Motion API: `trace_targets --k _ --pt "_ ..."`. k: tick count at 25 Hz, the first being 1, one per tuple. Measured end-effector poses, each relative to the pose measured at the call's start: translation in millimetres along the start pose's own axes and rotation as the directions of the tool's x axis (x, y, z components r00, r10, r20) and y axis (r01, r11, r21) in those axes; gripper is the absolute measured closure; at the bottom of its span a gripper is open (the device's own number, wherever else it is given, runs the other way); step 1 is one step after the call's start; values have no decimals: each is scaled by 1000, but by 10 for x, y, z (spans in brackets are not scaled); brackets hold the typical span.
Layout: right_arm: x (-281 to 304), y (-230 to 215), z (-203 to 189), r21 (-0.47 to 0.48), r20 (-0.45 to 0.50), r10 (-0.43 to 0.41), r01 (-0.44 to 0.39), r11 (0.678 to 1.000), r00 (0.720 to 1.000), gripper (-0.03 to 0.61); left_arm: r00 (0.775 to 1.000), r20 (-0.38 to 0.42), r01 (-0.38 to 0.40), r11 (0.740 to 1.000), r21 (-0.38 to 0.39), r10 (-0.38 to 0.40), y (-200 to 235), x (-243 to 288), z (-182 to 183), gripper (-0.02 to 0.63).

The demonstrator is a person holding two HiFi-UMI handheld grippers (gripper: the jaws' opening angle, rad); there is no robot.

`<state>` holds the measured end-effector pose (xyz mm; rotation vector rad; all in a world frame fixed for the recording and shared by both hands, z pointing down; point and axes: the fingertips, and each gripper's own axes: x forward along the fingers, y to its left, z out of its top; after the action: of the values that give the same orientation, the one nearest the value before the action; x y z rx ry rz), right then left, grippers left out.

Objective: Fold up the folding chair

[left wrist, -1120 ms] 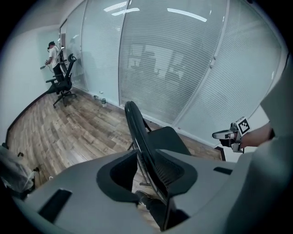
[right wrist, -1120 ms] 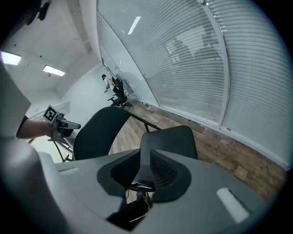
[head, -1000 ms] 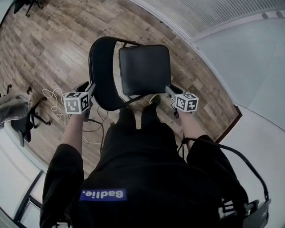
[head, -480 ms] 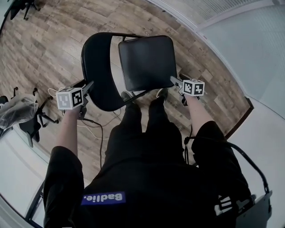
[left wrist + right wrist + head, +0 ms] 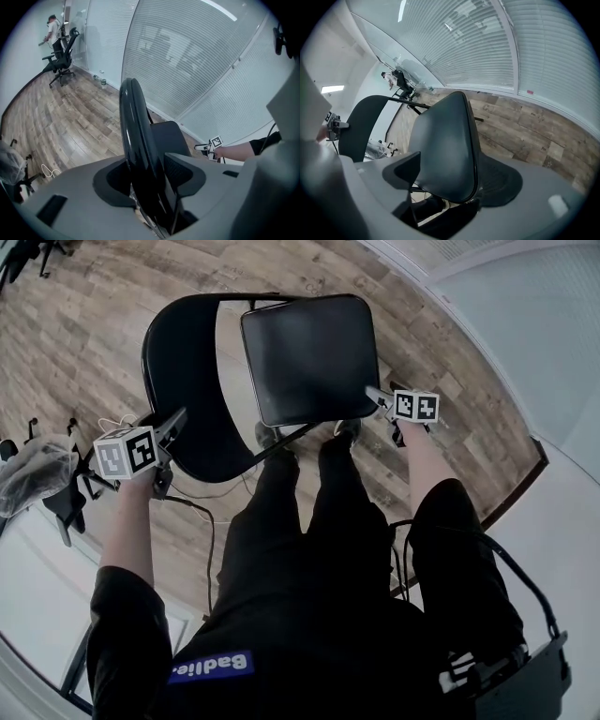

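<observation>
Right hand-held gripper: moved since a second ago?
Yes. Against the shoe, the right hand-held gripper went up the head view along the seat edge; its jaws have just been opening around it.

One text can be read: a blue label (image 5: 211,667) on the person's black top (image 5: 309,615), with white letters that look like "Badlie." The cubes on the left hand-held gripper (image 5: 176,420) and the right hand-held gripper (image 5: 373,393) carry black-and-white square markers, no letters.
</observation>
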<state>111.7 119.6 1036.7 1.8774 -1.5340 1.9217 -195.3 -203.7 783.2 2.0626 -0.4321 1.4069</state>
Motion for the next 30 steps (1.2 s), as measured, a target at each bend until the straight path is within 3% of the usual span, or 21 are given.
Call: trace_targets --k 4,15,24,30 --pt "250 -232 44 26 5 13 -13 1000 1000 216 1000 -18 -17 999 39 18 1 153 38 436" --pt "876 -554 263 82 5 110 -110 991 994 216 999 4 -31 998 -49 31 44 392 116 437" --pt "1258 -535 184 124 -45 254 -247 961 966 213 1000 -9 -25 998 -53 25 89 416 66 462" --pt "1282 -505 191 169 -26 333 -324 931 943 215 1000 -7 -22 998 -57 22 102 436 62 473"
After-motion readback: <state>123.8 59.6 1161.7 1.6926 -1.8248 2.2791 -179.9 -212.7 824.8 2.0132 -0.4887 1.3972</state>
